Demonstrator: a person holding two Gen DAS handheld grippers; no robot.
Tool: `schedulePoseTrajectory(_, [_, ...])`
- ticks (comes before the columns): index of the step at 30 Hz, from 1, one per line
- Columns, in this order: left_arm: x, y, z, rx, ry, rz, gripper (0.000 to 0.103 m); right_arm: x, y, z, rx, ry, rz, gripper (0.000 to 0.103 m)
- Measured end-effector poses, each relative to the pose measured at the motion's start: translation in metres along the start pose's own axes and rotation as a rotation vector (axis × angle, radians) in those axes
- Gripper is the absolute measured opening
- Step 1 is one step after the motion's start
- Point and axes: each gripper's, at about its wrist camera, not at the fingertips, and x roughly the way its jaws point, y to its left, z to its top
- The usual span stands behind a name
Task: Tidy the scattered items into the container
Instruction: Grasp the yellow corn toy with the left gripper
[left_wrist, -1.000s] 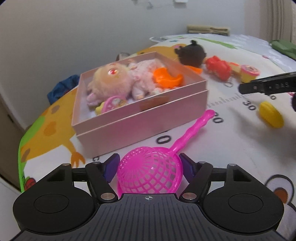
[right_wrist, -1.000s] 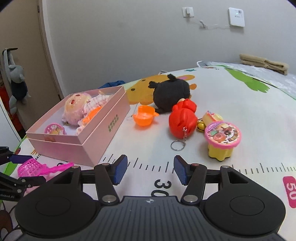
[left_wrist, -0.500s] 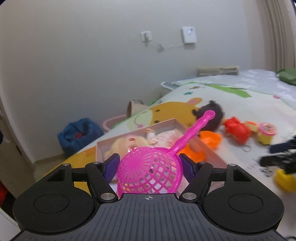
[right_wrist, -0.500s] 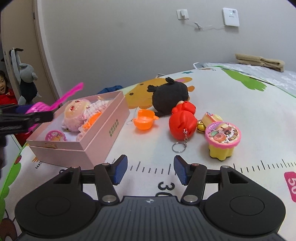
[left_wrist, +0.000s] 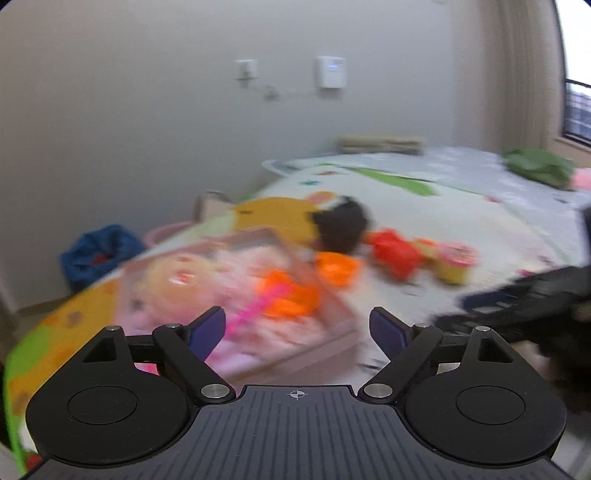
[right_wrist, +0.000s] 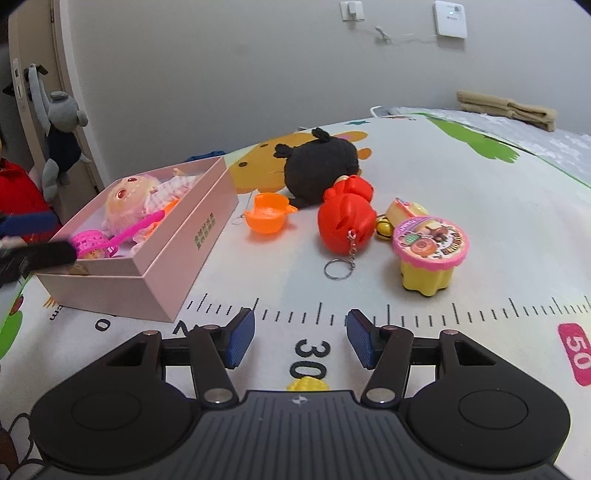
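1. Play mat (right_wrist: 461, 177) underfoot; pink box (right_wrist: 192, 236) holds the pink net scoop (right_wrist: 110, 240).
2. Left gripper (left_wrist: 297, 328) gapes empty above it.
3. Right gripper (right_wrist: 300, 339), jaws apart, sits nearest the yellow corn toy (right_wrist: 307, 386), just behind its fingers.

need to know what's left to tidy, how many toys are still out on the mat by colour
orange: 1, cup
black: 1, plush
red: 1, keychain toy
yellow: 3, pink-lidded tub, small toy behind it, piece at the right tongs
gold: 1, bell
total: 7
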Motion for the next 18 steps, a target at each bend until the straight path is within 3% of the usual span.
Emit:
schedulePoseTrajectory(5, [0.015, -0.048, -0.017, 0.017, 0.118, -0.134, 0.089, -0.012, -0.009, -0.006, 0.021, -0.004, -0.021, 0.055])
schedulePoseTrajectory(9, [0.039, -0.081, -0.032, 0.041, 0.195, -0.178, 0.089, -0.017, -0.023, -0.016, 0.047, 0.004, -0.060, 0.056])
schedulePoseTrajectory(18, [0.078, -0.132, -0.033, 0.119, 0.236, -0.173, 0.091, -0.047, -0.062, -0.037, 0.123, -0.039, -0.135, 0.056])
